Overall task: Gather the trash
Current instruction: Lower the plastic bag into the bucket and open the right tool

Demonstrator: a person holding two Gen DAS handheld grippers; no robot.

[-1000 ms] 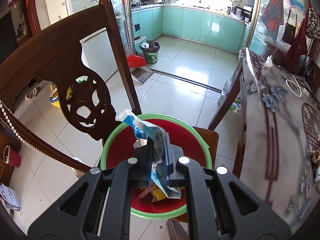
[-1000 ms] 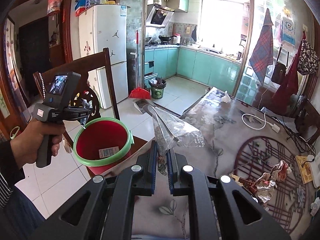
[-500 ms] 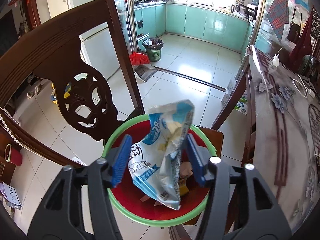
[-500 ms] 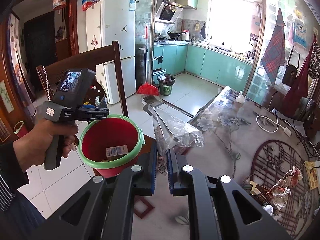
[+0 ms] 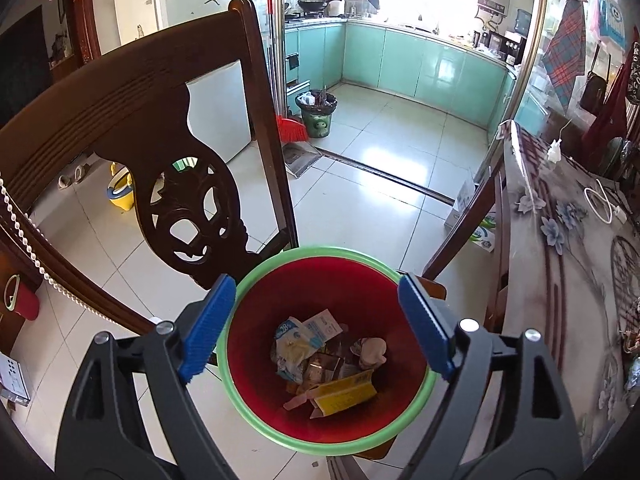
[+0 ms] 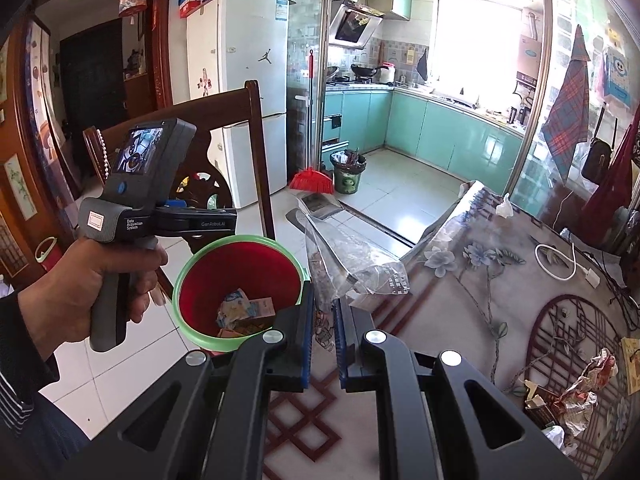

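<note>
Left wrist — red bin point(image 5: 256, 336) w/ wrappers point(image 5: 304, 340) inside

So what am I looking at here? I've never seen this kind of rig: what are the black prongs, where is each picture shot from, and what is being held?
There is no robot. A person holds a handheld gripper in each hand, and each carries a fisheye camera looking along its two fingers; the black prongs are those fingers.

The left wrist view looks down into a red bucket with a green rim on a wooden chair. The left gripper is opening, nothing between its pads; wrappers lie in the bucket.

The right wrist view shows the right gripper shut on a clear plastic bag over the floral table, which has more crumpled trash. The left hand appears there too.
</note>
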